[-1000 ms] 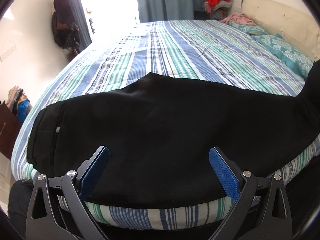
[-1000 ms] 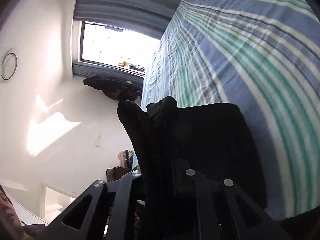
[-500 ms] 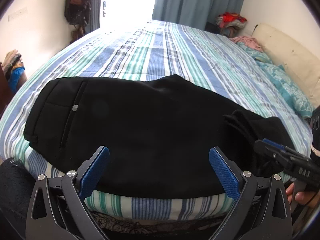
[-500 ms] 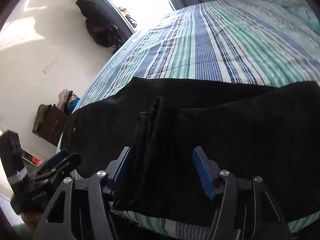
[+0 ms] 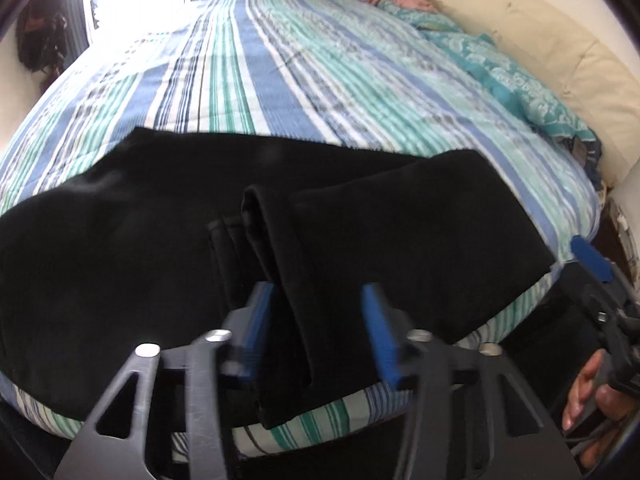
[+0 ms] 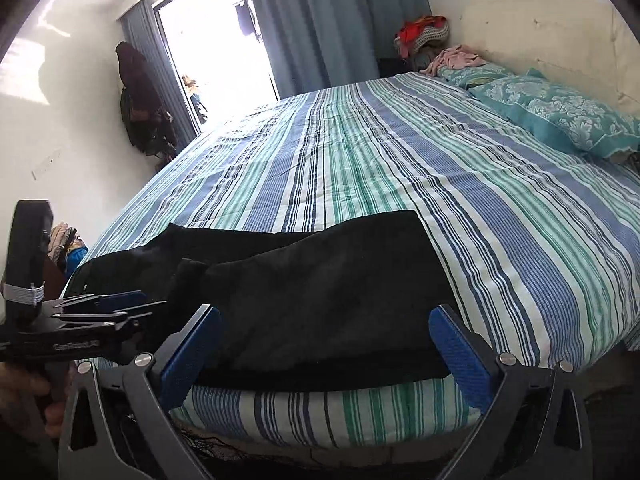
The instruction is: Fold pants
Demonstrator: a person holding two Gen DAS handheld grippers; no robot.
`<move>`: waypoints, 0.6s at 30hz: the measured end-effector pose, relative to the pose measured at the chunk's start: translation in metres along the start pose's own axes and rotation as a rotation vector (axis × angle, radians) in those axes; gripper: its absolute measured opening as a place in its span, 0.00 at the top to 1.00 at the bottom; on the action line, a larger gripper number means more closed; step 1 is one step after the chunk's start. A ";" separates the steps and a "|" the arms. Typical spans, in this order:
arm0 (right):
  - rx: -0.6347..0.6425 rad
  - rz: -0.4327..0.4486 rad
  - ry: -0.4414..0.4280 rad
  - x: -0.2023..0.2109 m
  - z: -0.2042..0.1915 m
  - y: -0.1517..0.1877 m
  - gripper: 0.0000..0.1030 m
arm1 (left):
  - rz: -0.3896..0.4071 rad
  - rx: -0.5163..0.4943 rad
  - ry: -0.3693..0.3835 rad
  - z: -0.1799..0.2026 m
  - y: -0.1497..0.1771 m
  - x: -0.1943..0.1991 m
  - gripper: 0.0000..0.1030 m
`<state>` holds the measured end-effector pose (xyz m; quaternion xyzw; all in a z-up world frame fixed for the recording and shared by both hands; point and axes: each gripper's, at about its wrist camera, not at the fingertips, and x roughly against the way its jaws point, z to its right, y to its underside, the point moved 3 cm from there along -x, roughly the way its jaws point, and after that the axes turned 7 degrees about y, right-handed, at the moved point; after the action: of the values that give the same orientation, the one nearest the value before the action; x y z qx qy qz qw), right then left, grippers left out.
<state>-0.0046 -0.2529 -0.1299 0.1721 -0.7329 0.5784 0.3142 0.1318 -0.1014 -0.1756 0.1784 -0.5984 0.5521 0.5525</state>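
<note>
So the black pants lie on the striped bed, right at the near edge in front of both grippers. They look folded over once: one end has been laid back on top of the rest, so there are two layers. The end of that top layer shows as a bunched, thick edge straight ahead of the left gripper. I think the job is about half done. The pants likely need at least one more fold to make a small neat pile, and the top layer looks a bit lumpy and may need smoothing. The left gripper is partly closed, with the bunched edge of the pants sitting between its blue fingers. The picture is blurry, so I cannot tell if it is really pinching the cloth or only sitting around it. The right gripper is wide open and holds nothing. It sits just in front of the near edge of the bed, with the folded part of the pants right ahead of it, between its two fingers but not touched by them, as far as I can see.
</note>
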 end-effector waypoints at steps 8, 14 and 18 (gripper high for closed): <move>-0.042 0.148 0.040 0.019 0.014 -0.017 0.00 | 0.082 0.037 -0.048 -0.030 0.014 0.040 0.98; -0.146 -0.213 -0.307 -0.065 -0.006 0.003 0.00 | 0.048 0.099 0.026 -0.042 0.021 0.025 0.75; -0.113 -0.286 -0.259 -0.083 -0.017 0.017 0.00 | 0.184 0.283 0.099 -0.083 0.016 0.056 0.16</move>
<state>0.0511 -0.2408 -0.1948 0.3295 -0.7665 0.4589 0.3056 0.1392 -0.0027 -0.1536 0.1715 -0.5006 0.6870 0.4980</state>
